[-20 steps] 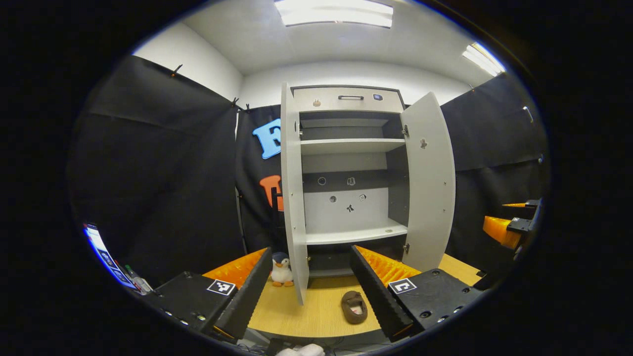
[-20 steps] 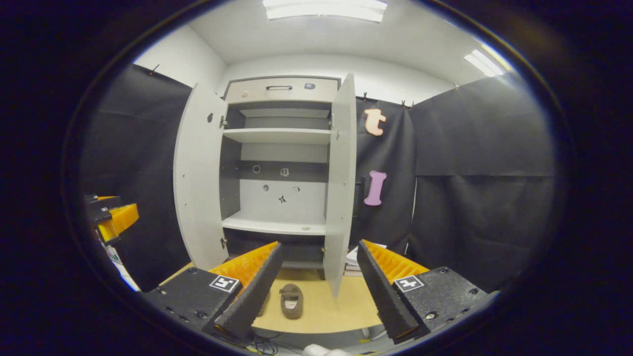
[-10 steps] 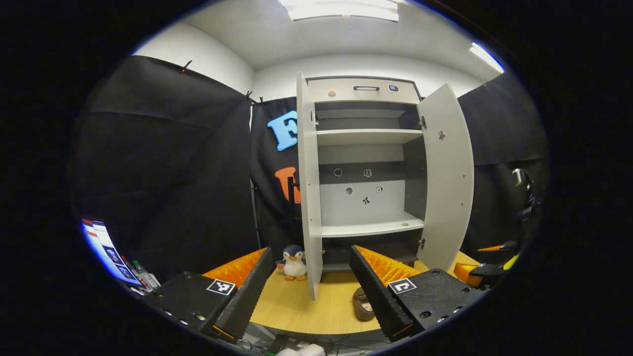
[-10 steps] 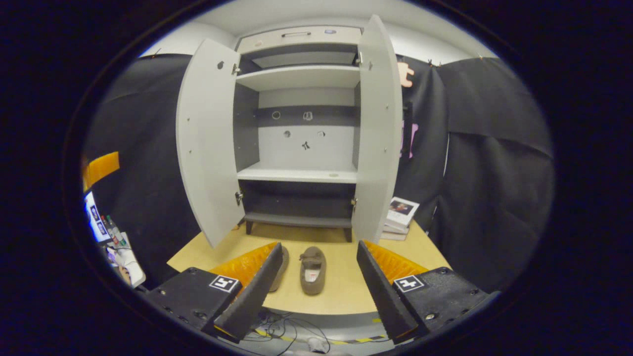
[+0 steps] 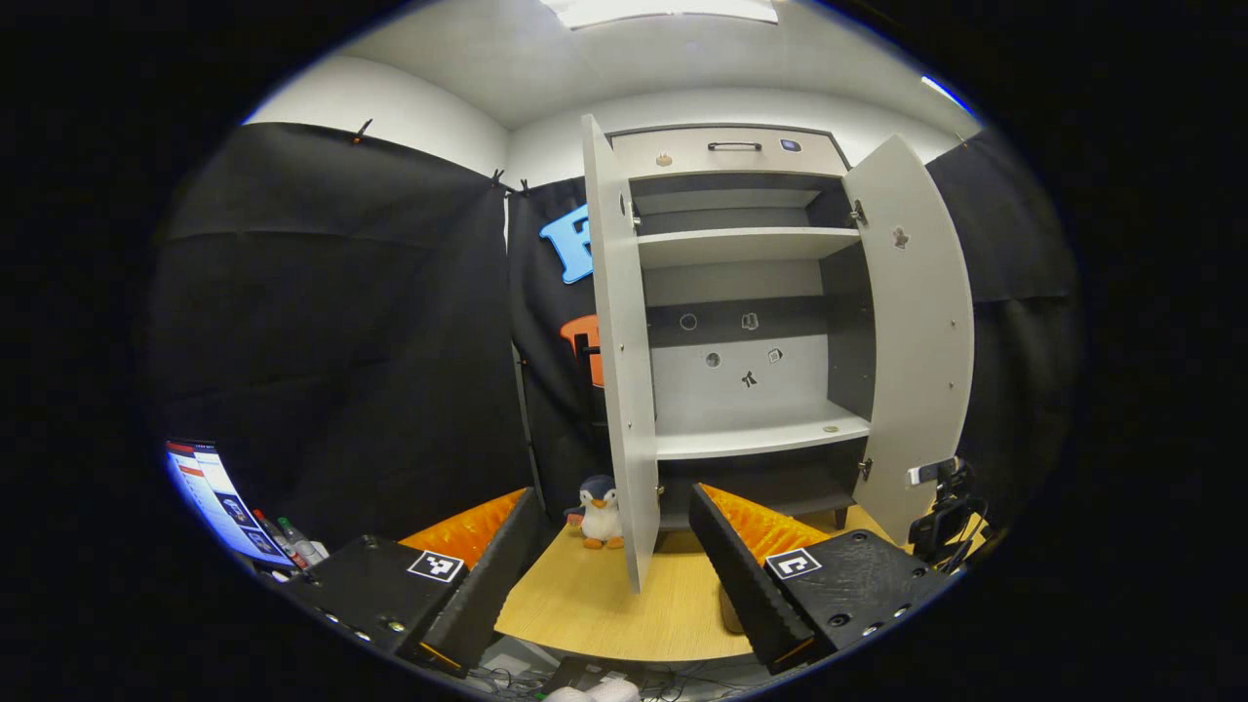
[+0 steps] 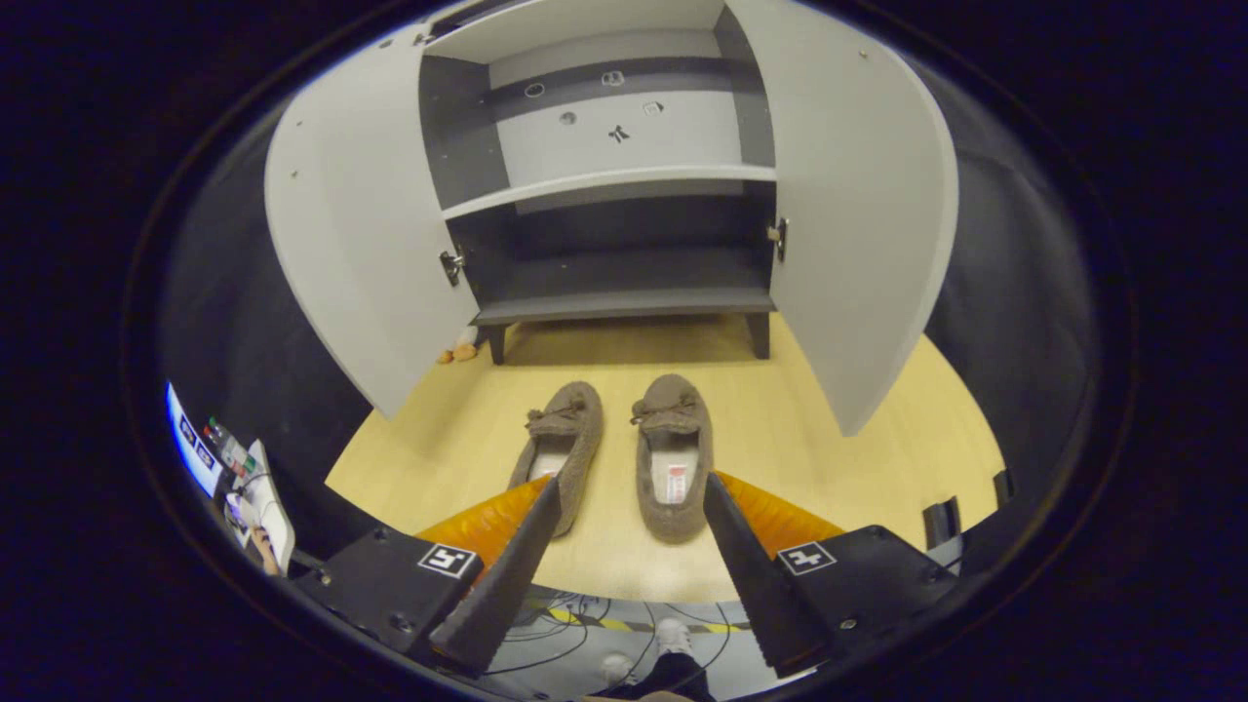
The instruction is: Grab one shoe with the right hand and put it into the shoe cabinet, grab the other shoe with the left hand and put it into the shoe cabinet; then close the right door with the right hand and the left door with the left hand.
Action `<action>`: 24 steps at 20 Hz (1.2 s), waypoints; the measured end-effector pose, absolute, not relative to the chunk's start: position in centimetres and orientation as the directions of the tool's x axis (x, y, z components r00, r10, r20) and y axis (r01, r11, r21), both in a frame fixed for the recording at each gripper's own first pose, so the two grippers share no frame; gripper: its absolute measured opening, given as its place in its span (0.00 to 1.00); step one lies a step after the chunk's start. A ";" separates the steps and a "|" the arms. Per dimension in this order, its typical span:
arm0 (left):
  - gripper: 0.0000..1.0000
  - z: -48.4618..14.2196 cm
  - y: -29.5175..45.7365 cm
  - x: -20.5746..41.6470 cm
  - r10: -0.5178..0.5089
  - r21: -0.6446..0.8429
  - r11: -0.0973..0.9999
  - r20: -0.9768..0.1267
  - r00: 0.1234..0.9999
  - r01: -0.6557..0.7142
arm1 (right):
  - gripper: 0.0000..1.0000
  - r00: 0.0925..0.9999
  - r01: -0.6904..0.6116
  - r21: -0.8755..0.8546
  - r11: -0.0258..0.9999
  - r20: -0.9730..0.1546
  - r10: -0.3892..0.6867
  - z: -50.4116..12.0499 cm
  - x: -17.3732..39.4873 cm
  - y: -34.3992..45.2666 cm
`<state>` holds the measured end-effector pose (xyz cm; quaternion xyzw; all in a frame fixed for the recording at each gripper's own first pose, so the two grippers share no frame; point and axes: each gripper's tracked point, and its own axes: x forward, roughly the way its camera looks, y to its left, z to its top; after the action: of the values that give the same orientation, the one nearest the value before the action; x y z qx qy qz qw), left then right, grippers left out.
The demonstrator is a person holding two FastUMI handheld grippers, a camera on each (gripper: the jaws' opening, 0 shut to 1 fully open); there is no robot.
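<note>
Two brown slippers lie side by side on the wooden platform (image 6: 809, 439), toes toward the cabinet: the left shoe (image 6: 561, 453) and the right shoe (image 6: 673, 458). My right gripper (image 6: 632, 480) hangs open above them, pointing down, and the right shoe's heel shows between its fingers. The grey shoe cabinet (image 6: 624, 307) stands behind with its left door (image 6: 351, 253) and right door (image 6: 858, 214) swung wide. My left gripper (image 5: 612, 492) is open and holds nothing, facing the cabinet (image 5: 751, 444). A sliver of a shoe (image 5: 729, 614) shows behind its right finger.
A penguin toy (image 5: 600, 512) sits on the platform beside the left door (image 5: 624, 390). A screen and small items (image 5: 219, 497) are at the far left. Black cloth walls close in both sides. Cables lie on the floor in front of the platform (image 6: 585, 624).
My right gripper has tipped downward and come closer to the two slippers, which now lie near its fingers. The left gripper has shifted slightly, so the cabinet sits further right in its view.
</note>
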<state>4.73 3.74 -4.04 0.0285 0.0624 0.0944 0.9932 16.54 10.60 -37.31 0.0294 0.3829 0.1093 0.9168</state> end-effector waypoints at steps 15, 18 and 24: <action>0.97 -5.2 4.2 9.8 0.309 0.119 0.949 -0.180 0.934 -0.291 | 0.93 0.587 -0.128 0.136 0.982 -0.788 0.185 -49.8 28.5 13.9; 0.97 -5.8 4.7 10.1 0.326 0.120 0.944 -0.194 0.925 -0.308 | 0.92 0.589 -0.096 0.135 0.986 -0.791 0.166 -50.8 30.2 14.2; 0.97 -6.7 5.0 10.5 0.321 0.102 0.947 -0.213 0.923 -0.306 | 0.65 0.646 -0.083 0.105 0.991 -0.751 0.134 -51.1 32.3 13.1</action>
<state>10.48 4.99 -6.66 0.0334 0.1140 0.1598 0.9800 32.34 13.12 -51.08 0.0306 0.4163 0.0596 0.9068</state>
